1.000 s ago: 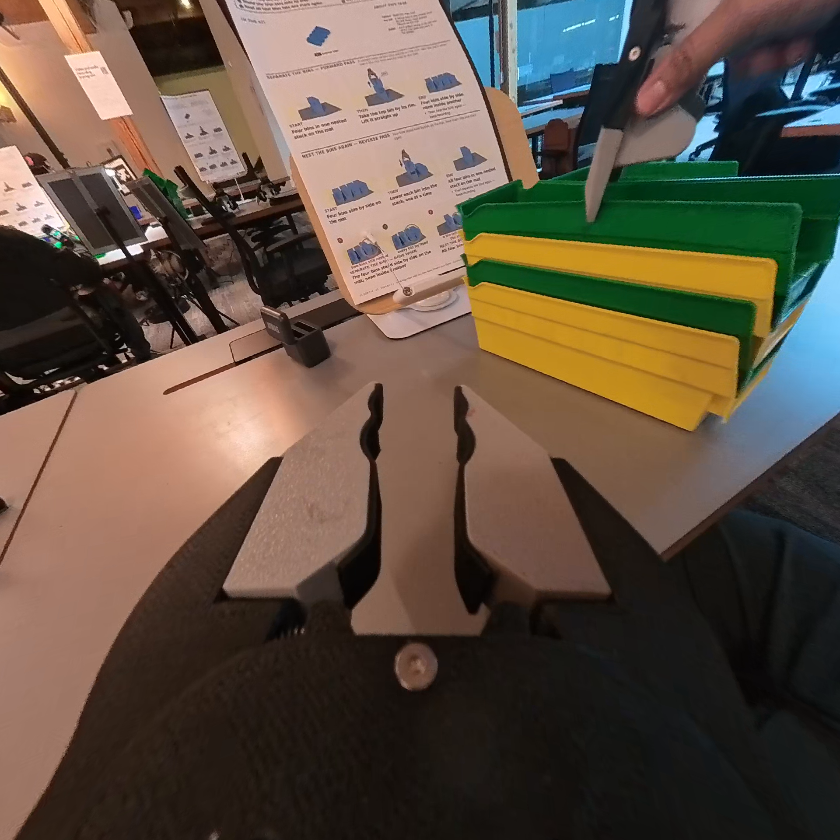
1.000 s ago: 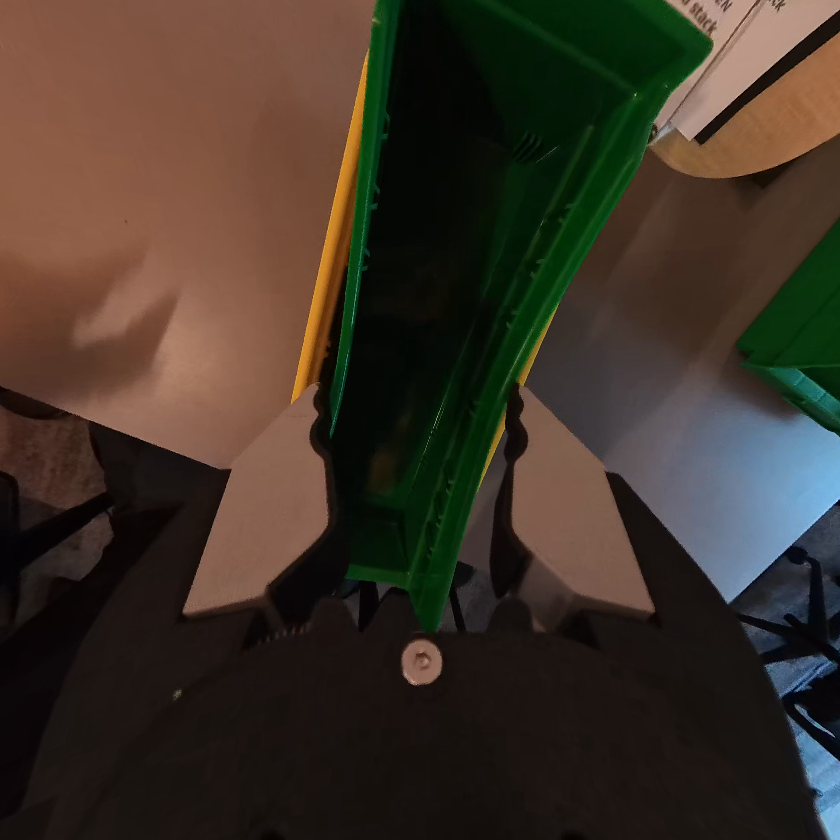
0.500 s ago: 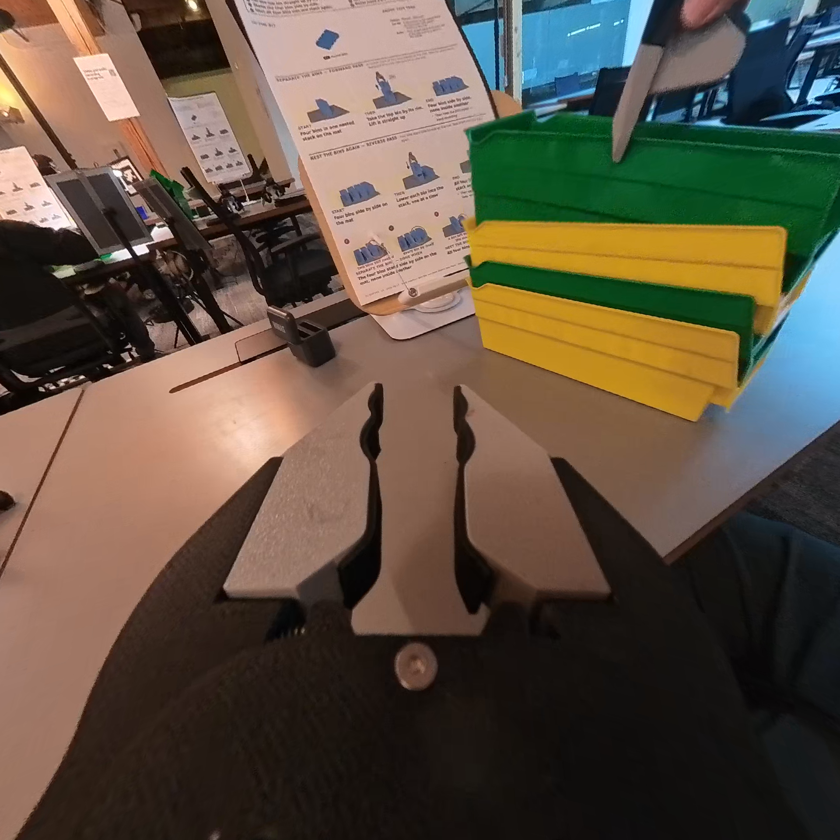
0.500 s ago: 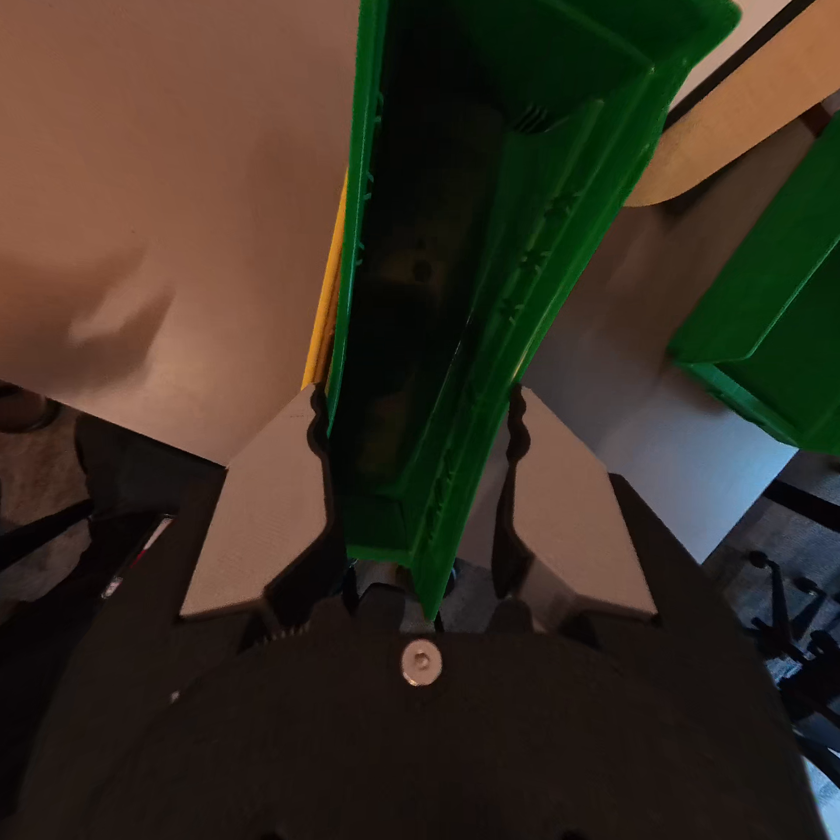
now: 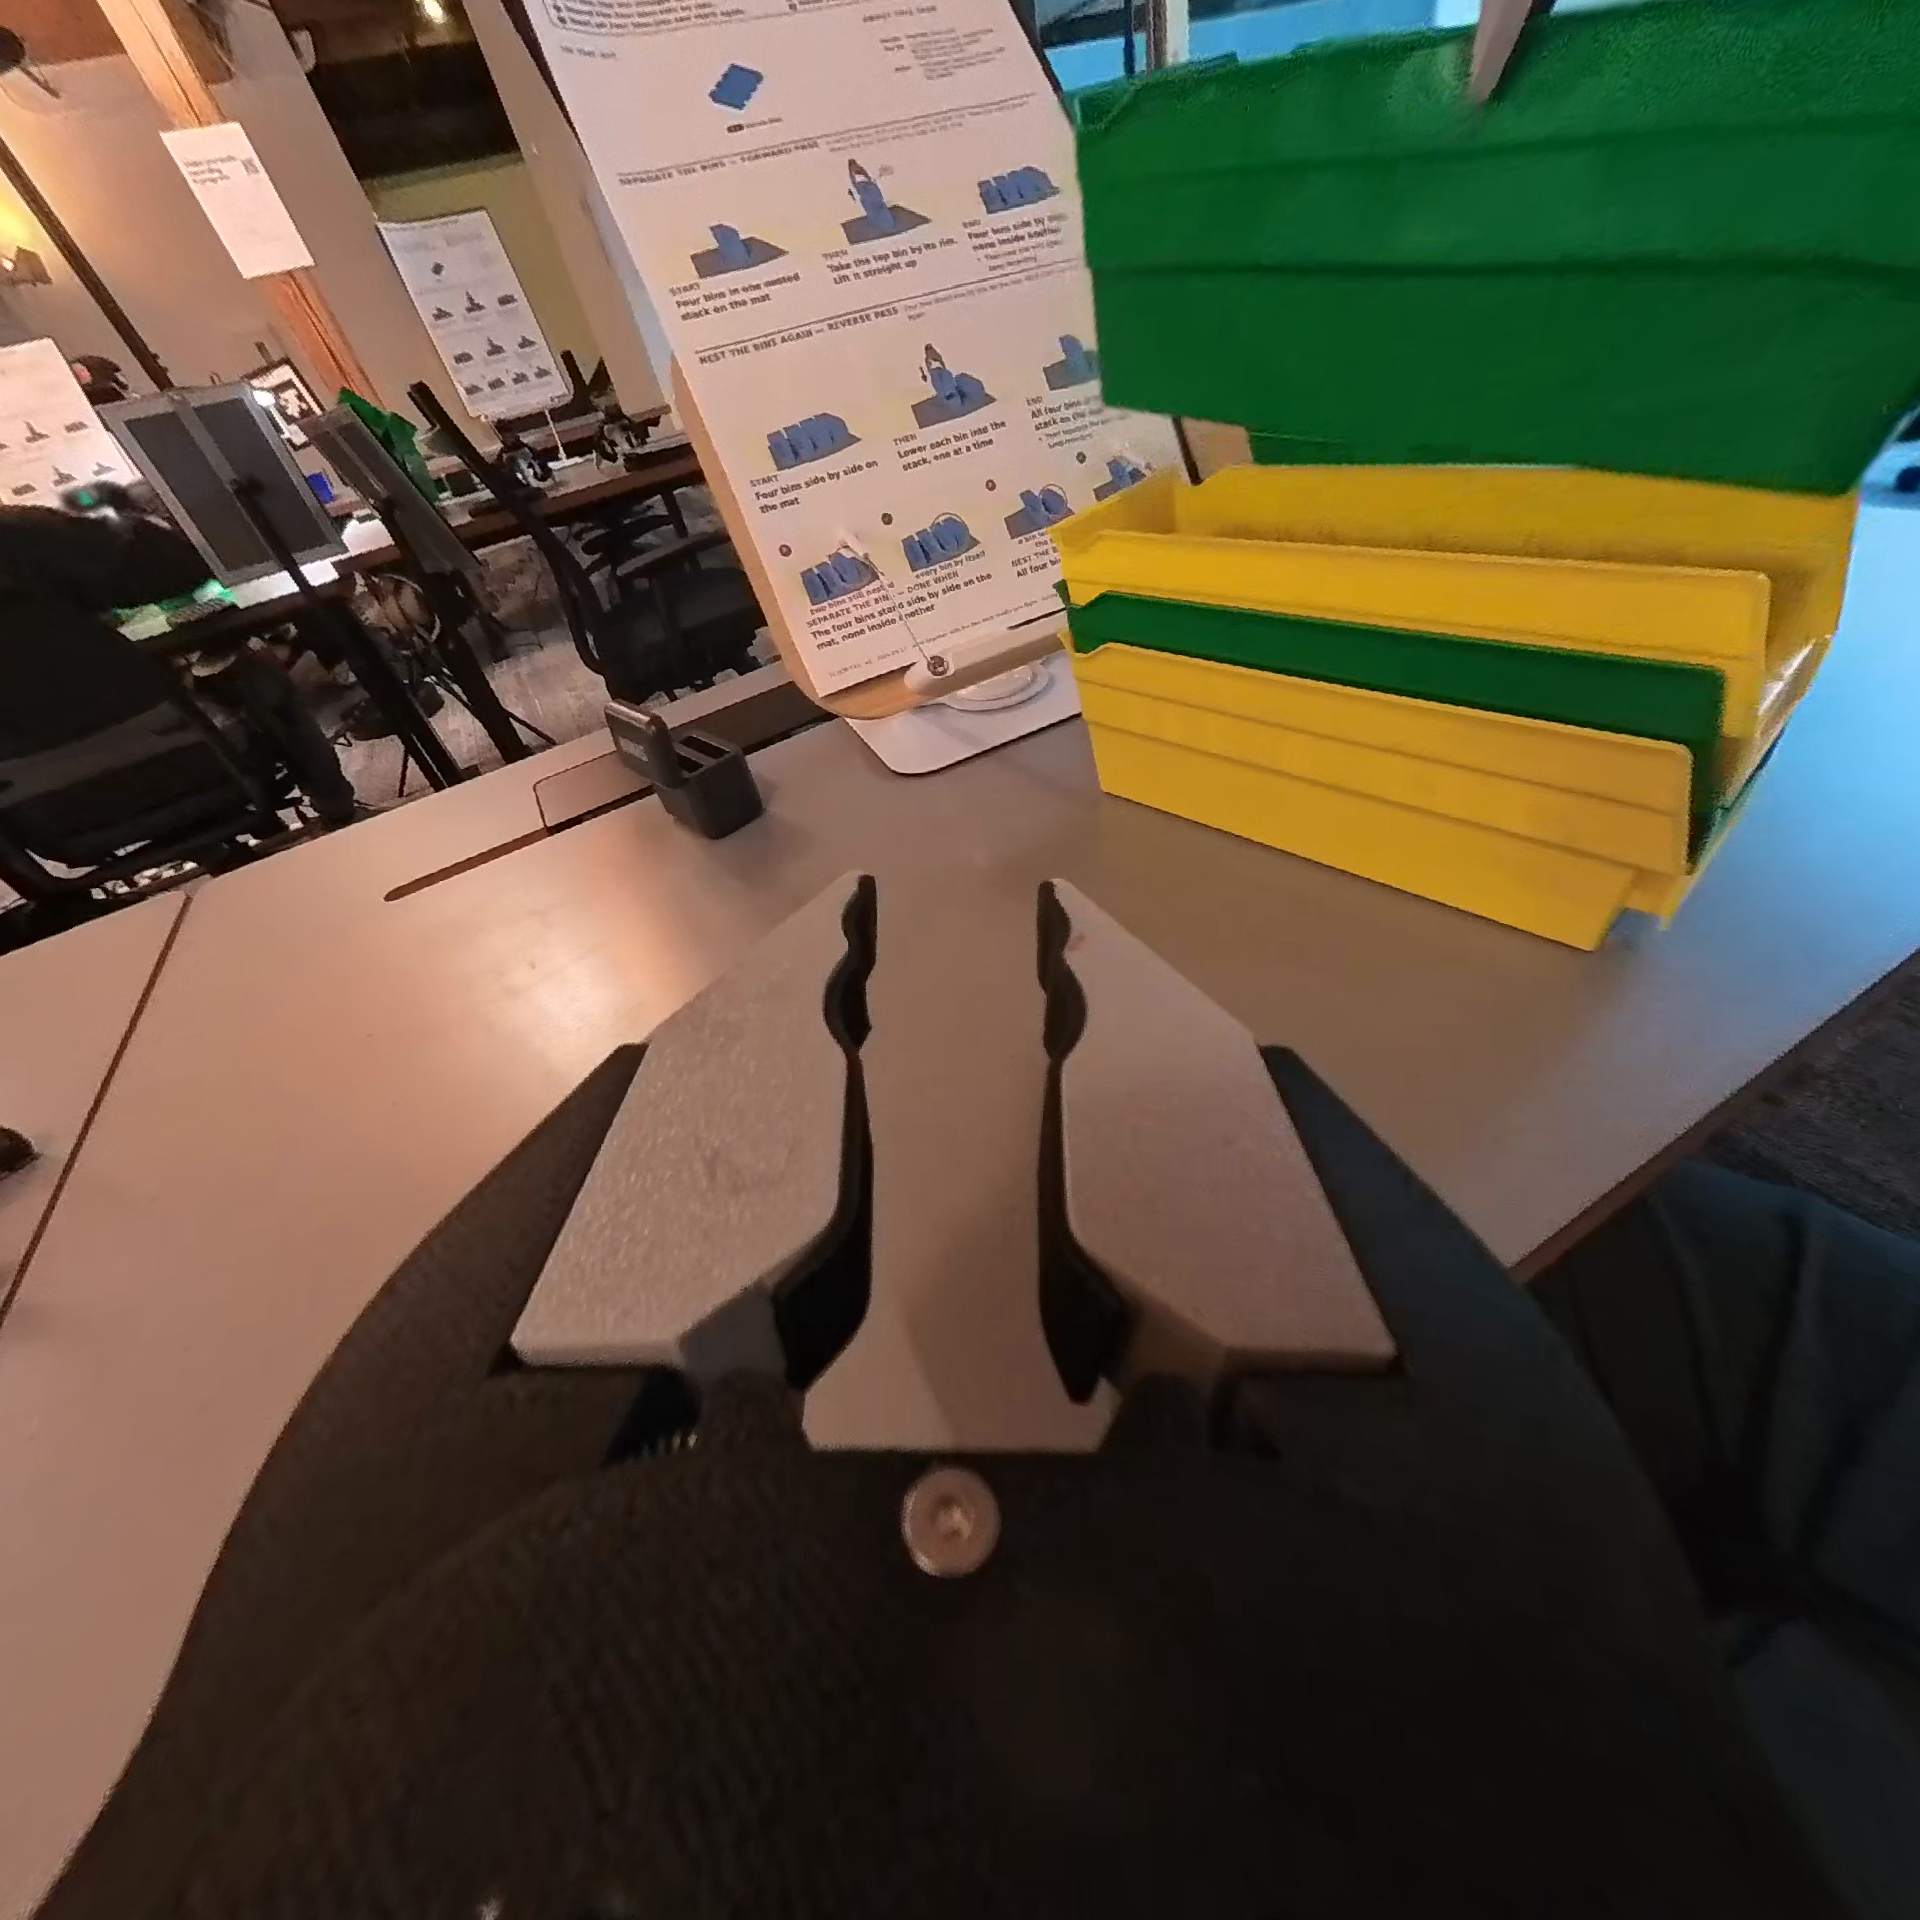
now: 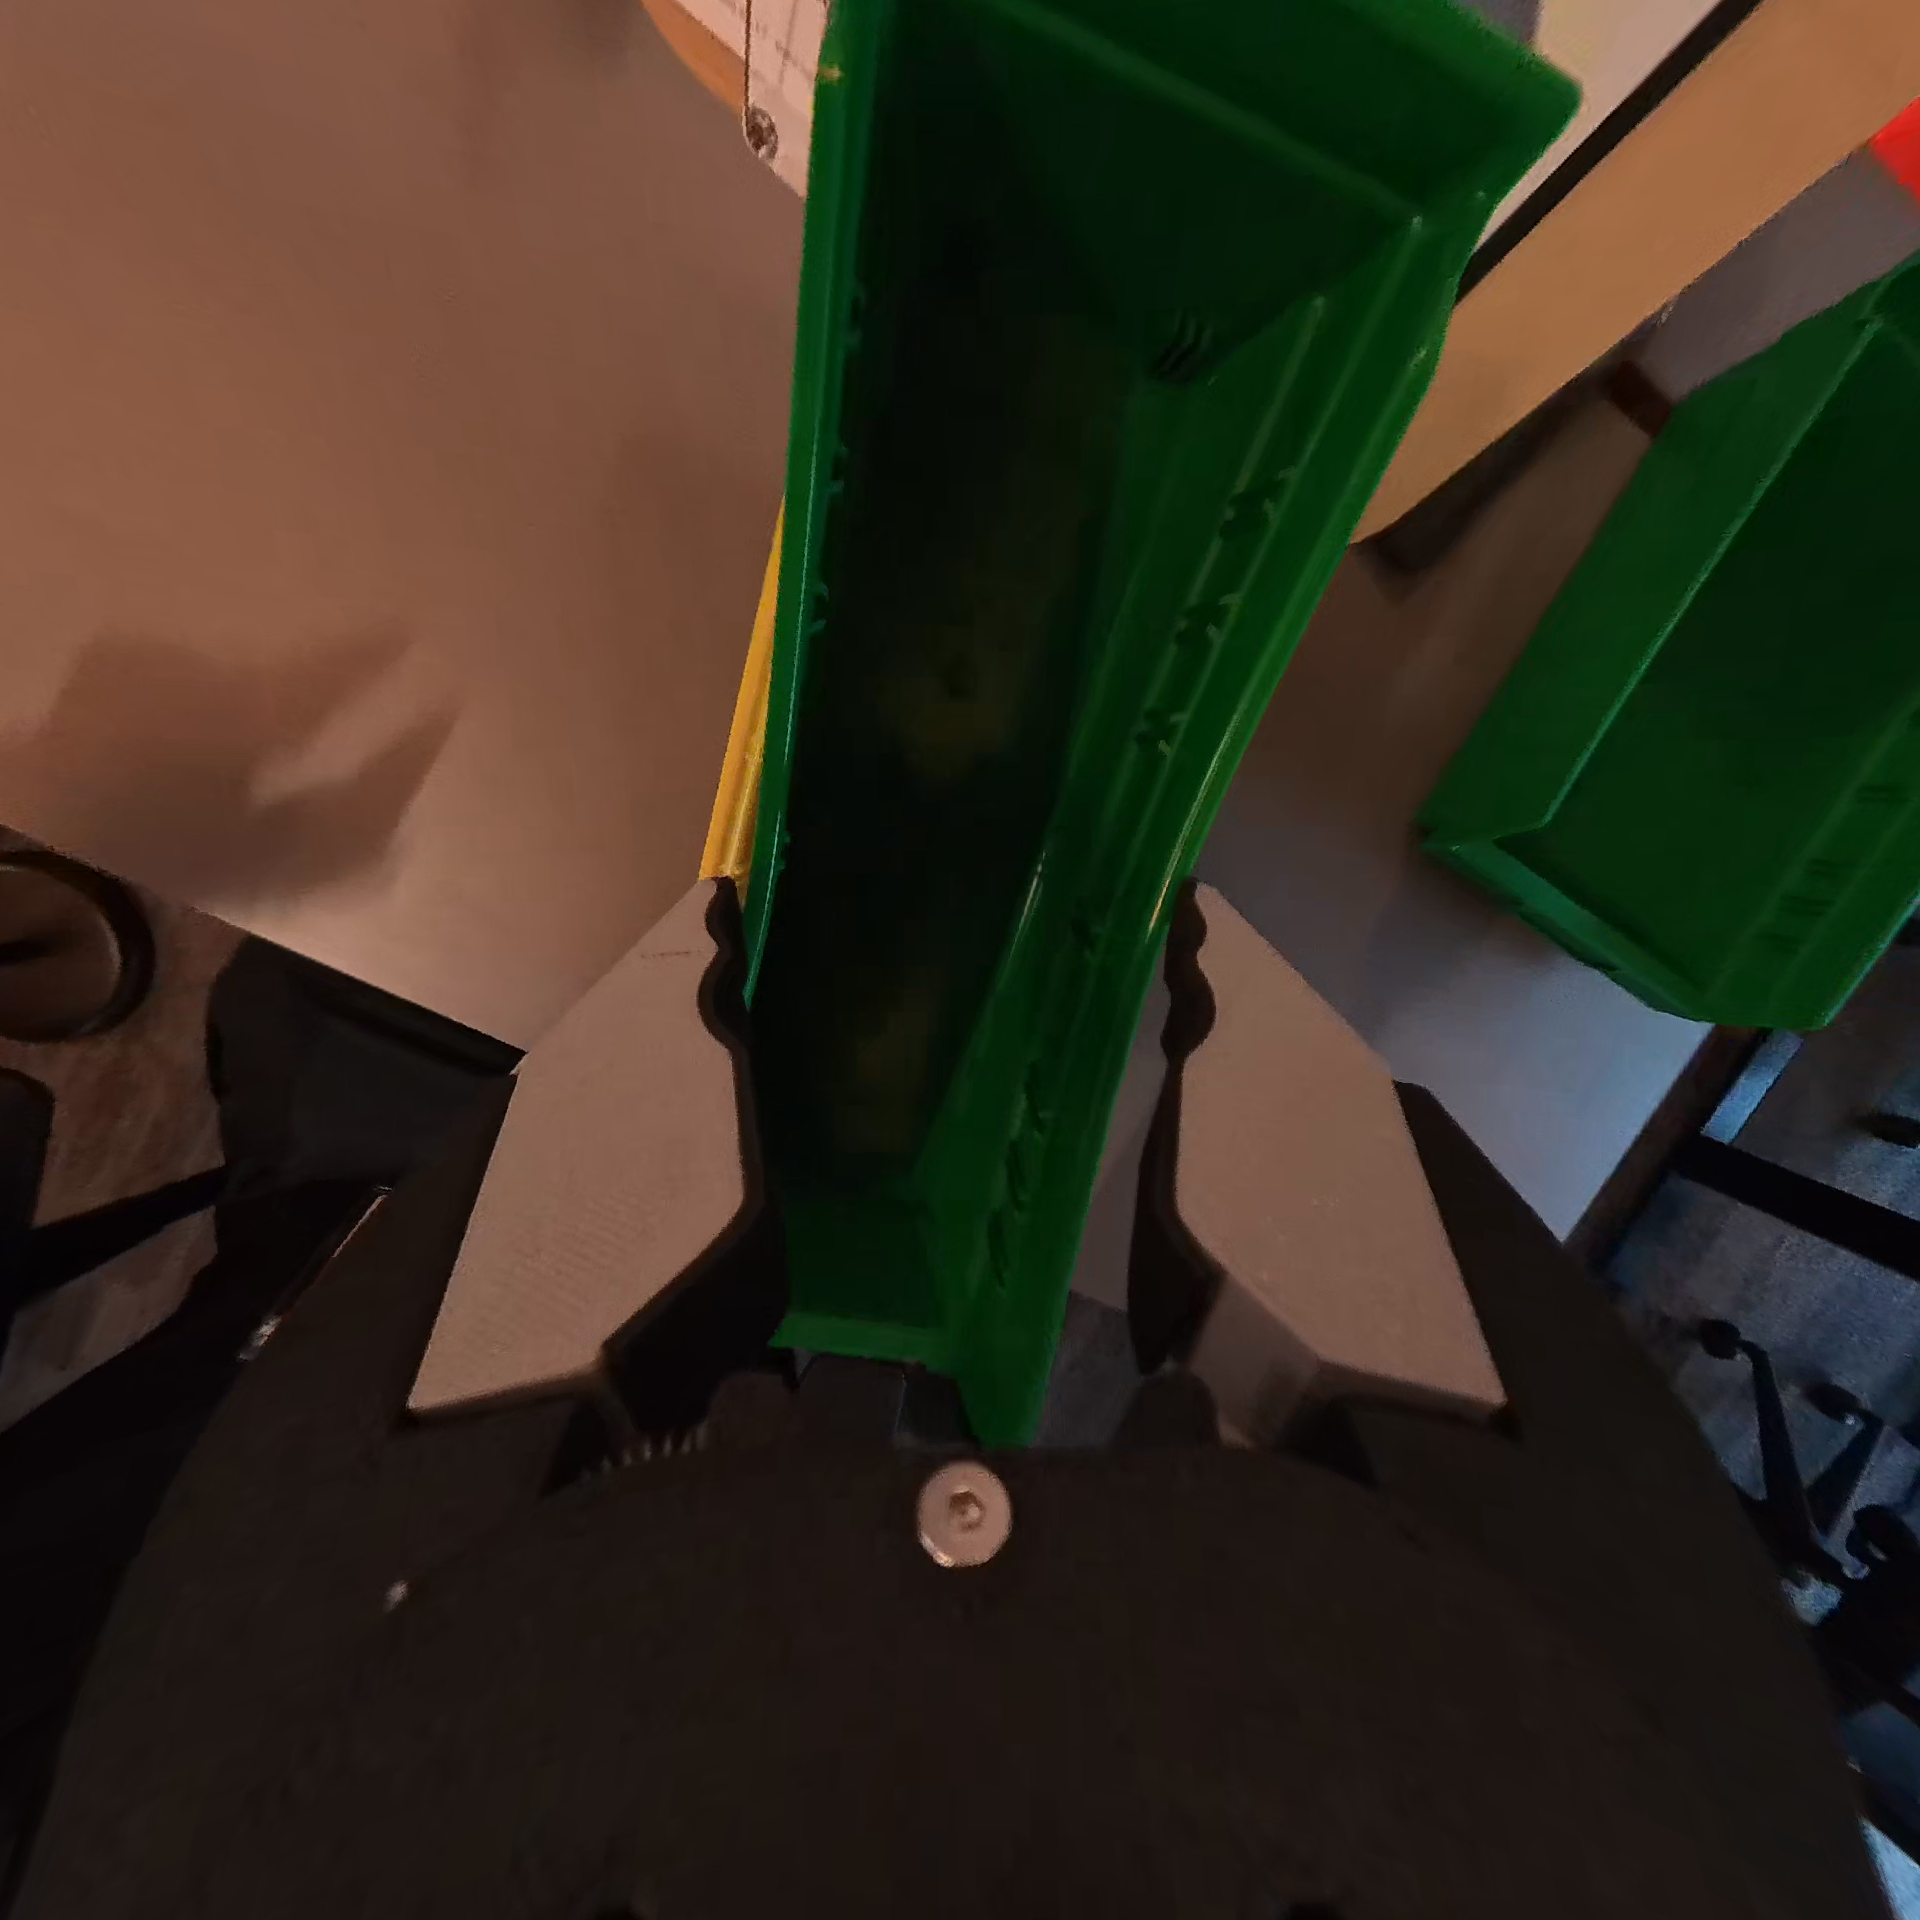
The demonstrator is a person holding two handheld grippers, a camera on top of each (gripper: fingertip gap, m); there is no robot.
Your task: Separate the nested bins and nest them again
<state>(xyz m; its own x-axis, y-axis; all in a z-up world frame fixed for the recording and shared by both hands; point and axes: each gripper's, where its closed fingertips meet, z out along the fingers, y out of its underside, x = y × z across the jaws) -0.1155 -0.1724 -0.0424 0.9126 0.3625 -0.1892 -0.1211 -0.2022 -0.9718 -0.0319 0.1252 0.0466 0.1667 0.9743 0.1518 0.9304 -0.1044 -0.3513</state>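
My right gripper (image 6: pixel 951 925) is shut on the top green bin (image 6: pixel 987 623) and holds it in the air. In the left wrist view that green bin (image 5: pixel 1507 291) hangs just above the stack of yellow and green nested bins (image 5: pixel 1382 727), with one right fingertip (image 5: pixel 1496 52) on its near wall. A sliver of a yellow bin (image 6: pixel 743 779) shows below it. My left gripper (image 5: pixel 951 914) is open and empty, low over the grey table (image 5: pixel 364 1039), left of and in front of the stack.
Another green bin (image 6: pixel 1714 727) sits on the table to the right, near its edge. An instruction board (image 5: pixel 862 343) stands behind the stack, with a small black holder (image 5: pixel 707 790) to its left. The table's front edge (image 5: pixel 1662 1143) runs close to the stack.
My right gripper has lifted the green bin up out of the stack, from nested to just clear of the top yellow bin. My left gripper has stayed still and open.
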